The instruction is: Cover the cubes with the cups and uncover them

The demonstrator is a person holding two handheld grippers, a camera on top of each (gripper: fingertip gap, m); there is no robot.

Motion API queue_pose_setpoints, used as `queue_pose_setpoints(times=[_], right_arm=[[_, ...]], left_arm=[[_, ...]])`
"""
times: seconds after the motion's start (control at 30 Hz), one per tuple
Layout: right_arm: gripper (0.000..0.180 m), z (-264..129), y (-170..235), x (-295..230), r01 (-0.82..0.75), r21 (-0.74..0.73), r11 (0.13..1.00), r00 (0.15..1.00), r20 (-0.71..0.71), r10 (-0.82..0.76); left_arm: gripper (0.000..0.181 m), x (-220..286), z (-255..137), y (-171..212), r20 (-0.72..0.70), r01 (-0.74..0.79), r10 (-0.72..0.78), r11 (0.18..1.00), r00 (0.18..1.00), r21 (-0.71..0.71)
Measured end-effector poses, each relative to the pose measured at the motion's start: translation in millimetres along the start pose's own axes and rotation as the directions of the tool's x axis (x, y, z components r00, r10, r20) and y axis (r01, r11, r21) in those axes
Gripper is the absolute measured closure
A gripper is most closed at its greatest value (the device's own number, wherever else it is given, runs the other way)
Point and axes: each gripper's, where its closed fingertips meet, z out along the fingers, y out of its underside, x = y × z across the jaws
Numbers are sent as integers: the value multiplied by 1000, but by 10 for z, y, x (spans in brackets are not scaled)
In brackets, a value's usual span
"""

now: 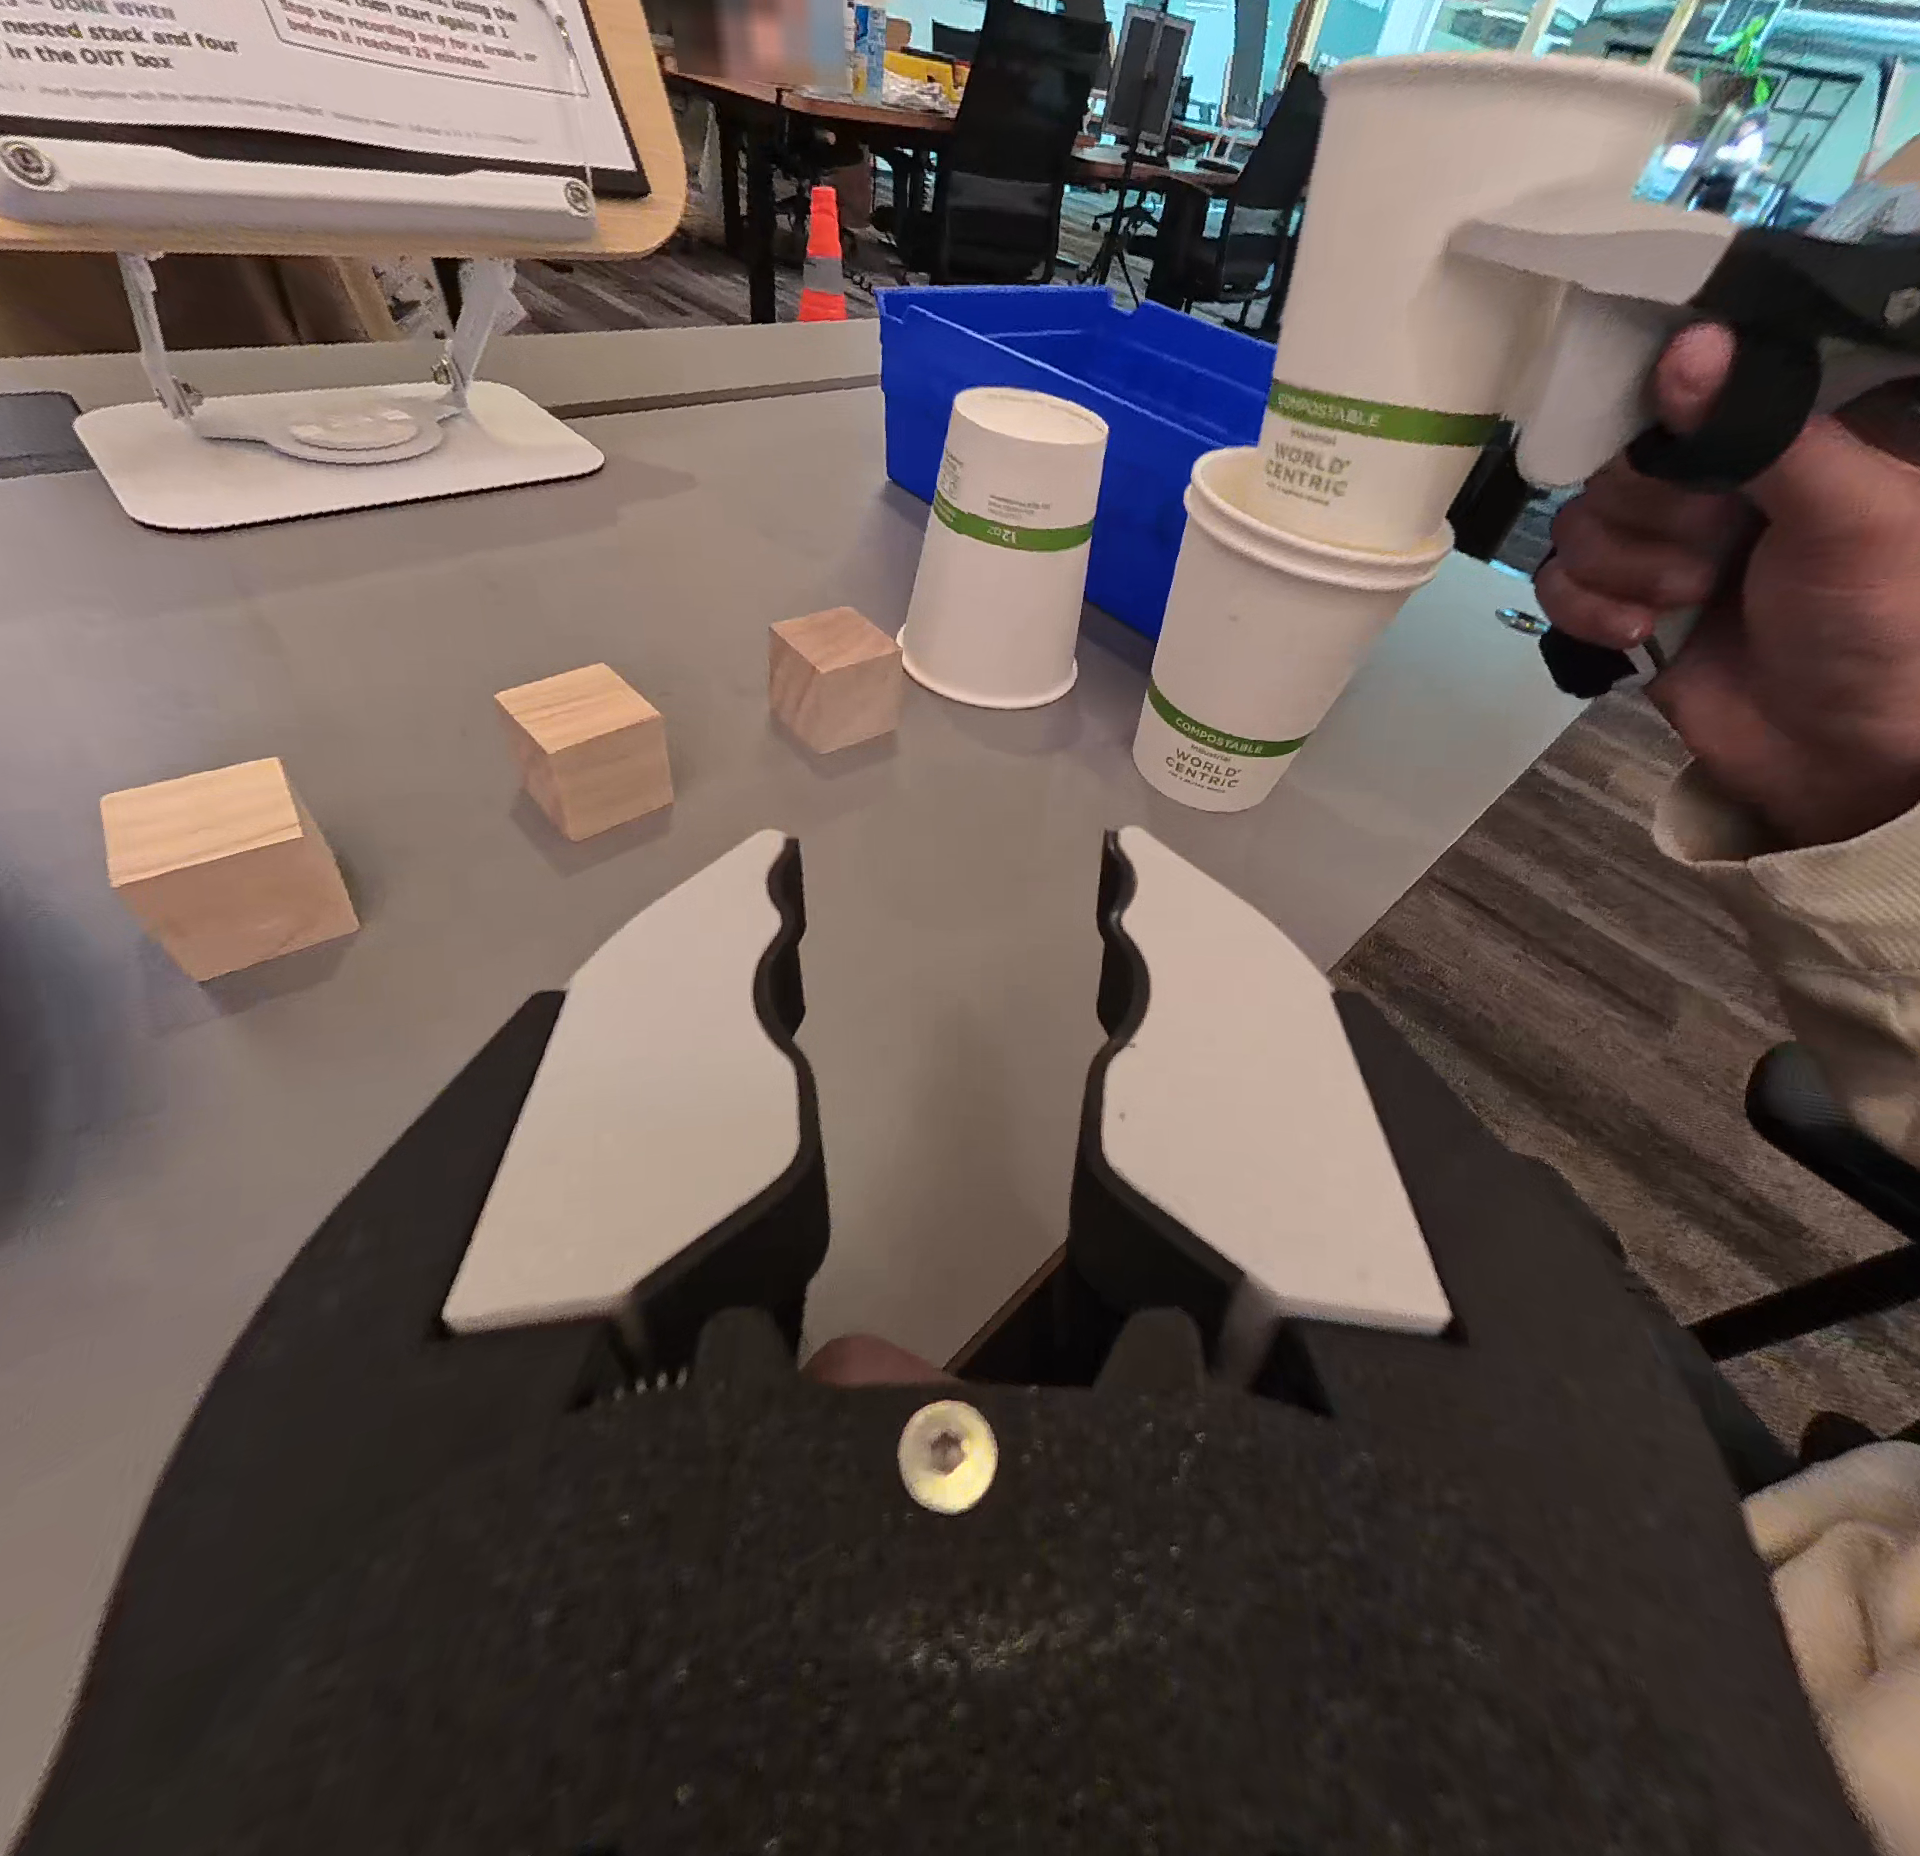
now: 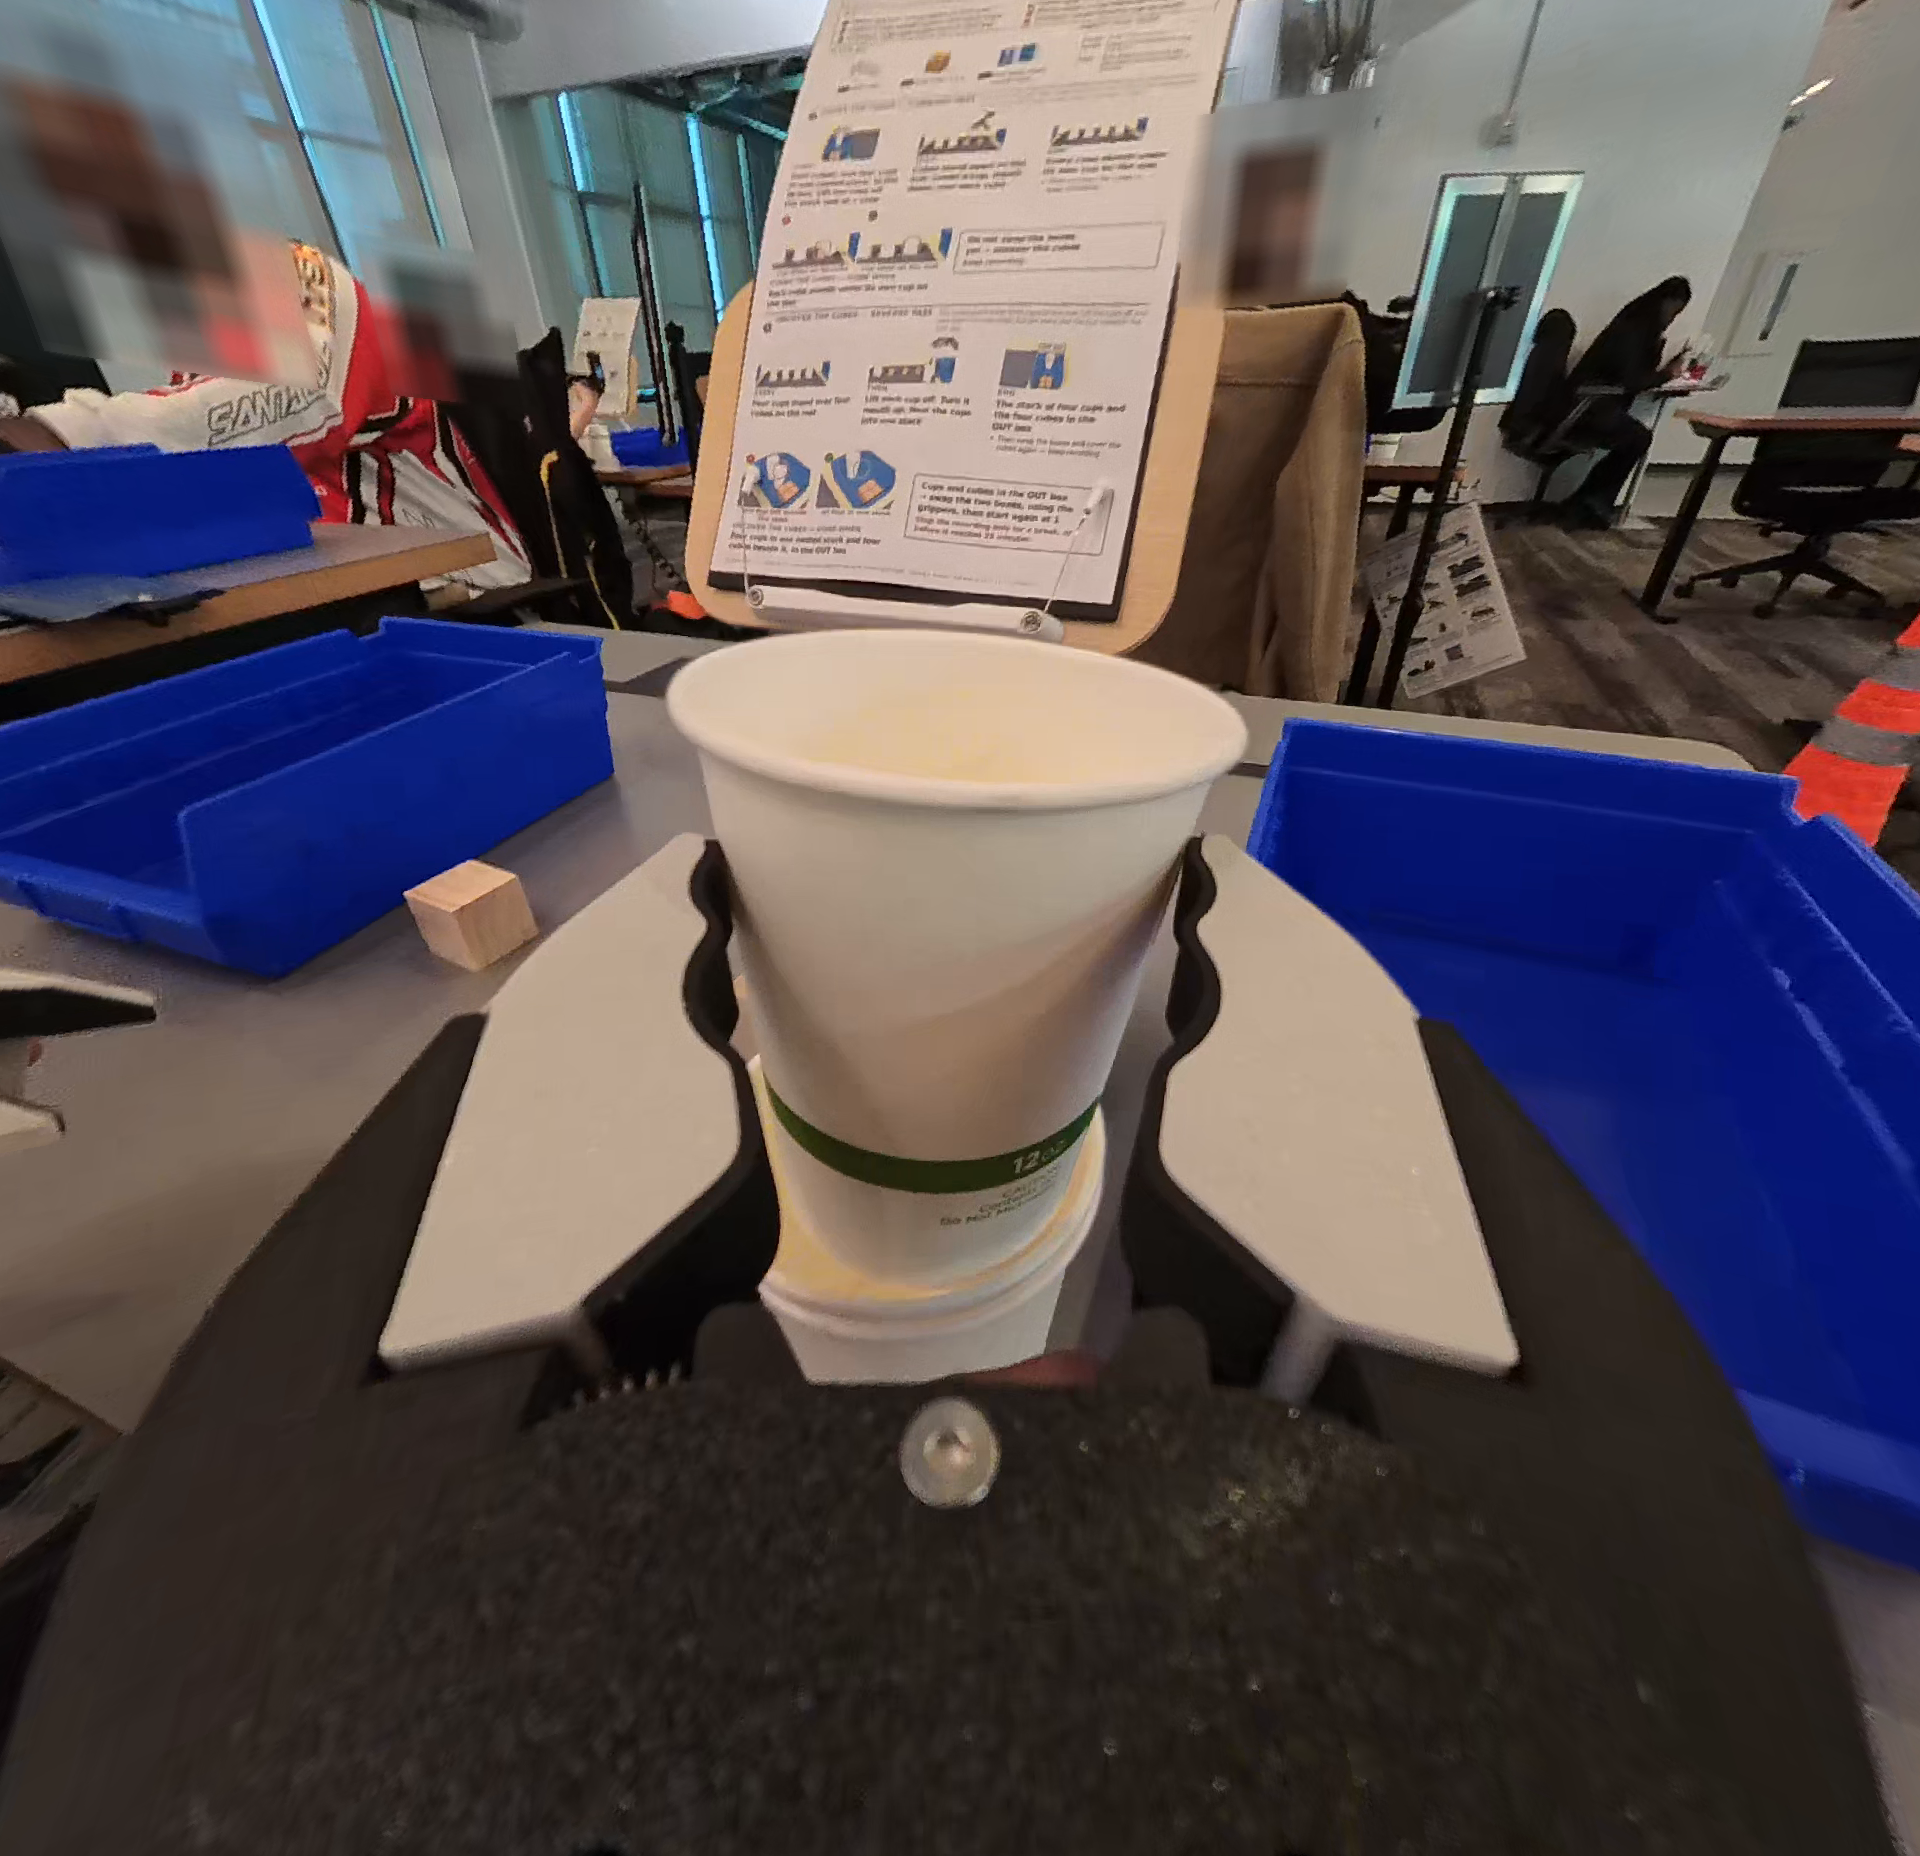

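Note:
Three wooden cubes (image 1: 229, 861) (image 1: 587, 746) (image 1: 836, 676) lie in a row on the grey table (image 1: 416, 611). An upside-down white cup (image 1: 1003, 559) stands right of the third cube. My right gripper (image 2: 951, 861), seen from the side in the left wrist view (image 1: 1507, 243), is shut on an upright white cup (image 2: 956, 871) (image 1: 1392, 300). The cup's base sits inside the mouth of an upright nested cup stack (image 1: 1257, 653) (image 2: 935, 1318). My left gripper (image 1: 951, 871) is open and empty, low over the table in front of the cubes and cups.
A blue bin (image 1: 1039, 352) (image 2: 1610, 975) stands behind the cups and another blue bin (image 2: 291, 767) lies across the table, with one cube (image 2: 473, 913) before it. An instruction sheet on a stand (image 2: 966, 300) (image 1: 312, 435) is at the back. The table edge (image 1: 1455, 871) runs right of the stack.

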Motion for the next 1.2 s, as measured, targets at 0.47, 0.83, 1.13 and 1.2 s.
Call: queue_pose_setpoints(times=[0.47, 0.83, 1.13, 1.2], right_arm=[[97, 195, 463, -102, 63, -164, 984, 997, -44, -71], [96, 113, 729, -115, 34, -331, 943, 999, -1, -36], [84, -40, 583, -203, 96, -324, 941, 993, 101, -67], [82, -126, 362, -236, 111, -268, 957, 988, 133, -77]], left_arm=[[126, -136, 5, 88, 75, -61, 63, 997, 995, -37], [125, -95, 53, 198, 49, -78, 83, 993, 995, -84], [125, -20, 68, 230, 24, -106, 109, 989, 994, -102], [125, -40, 59, 221, 34, -106, 110, 989, 993, -102]])
